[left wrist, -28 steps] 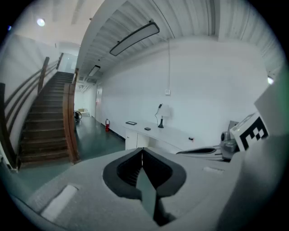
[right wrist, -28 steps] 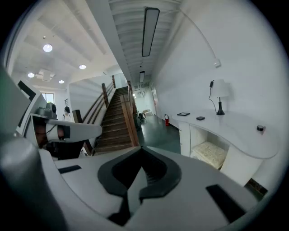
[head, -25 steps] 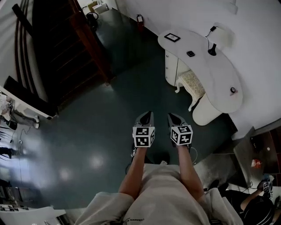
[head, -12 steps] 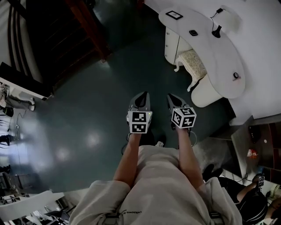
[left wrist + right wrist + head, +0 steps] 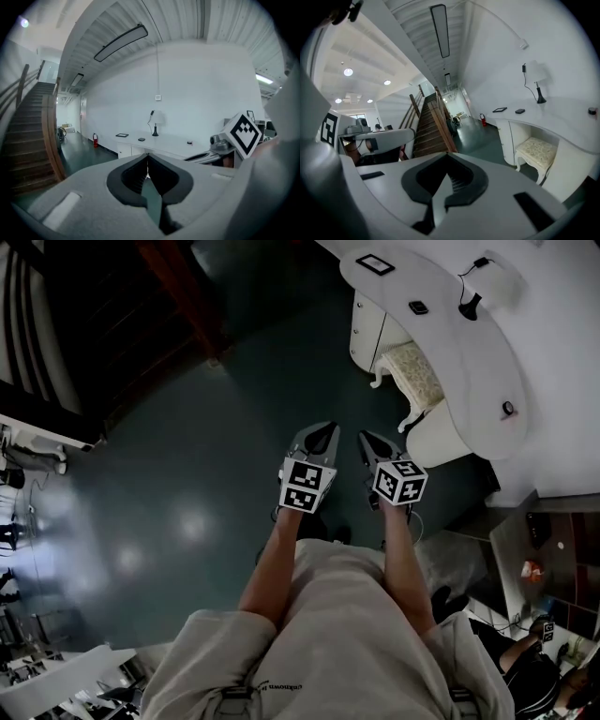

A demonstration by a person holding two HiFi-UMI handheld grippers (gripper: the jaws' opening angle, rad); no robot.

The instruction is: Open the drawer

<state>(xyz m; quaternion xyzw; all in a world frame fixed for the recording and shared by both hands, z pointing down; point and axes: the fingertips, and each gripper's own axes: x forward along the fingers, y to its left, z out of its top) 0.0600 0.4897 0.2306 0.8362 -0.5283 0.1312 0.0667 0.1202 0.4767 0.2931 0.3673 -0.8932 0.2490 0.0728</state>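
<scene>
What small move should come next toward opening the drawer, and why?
Probably carry both grippers closer to the white desk: the left gripper and right gripper are shut, empty and over the dark floor, well short of the cabinet front beside the stool, so no handle is within reach.

My left gripper [image 5: 148,158] and right gripper [image 5: 447,157] are matt grey plastic, with dark ribbed pads [image 5: 134,176] inside. The floor [image 5: 187,512] is dark and glossy, with glare on it. The desk [image 5: 469,362] is smooth white, the stool [image 5: 412,381] seat patterned cloth, and the stairs [image 5: 433,124] brown wood.
</scene>
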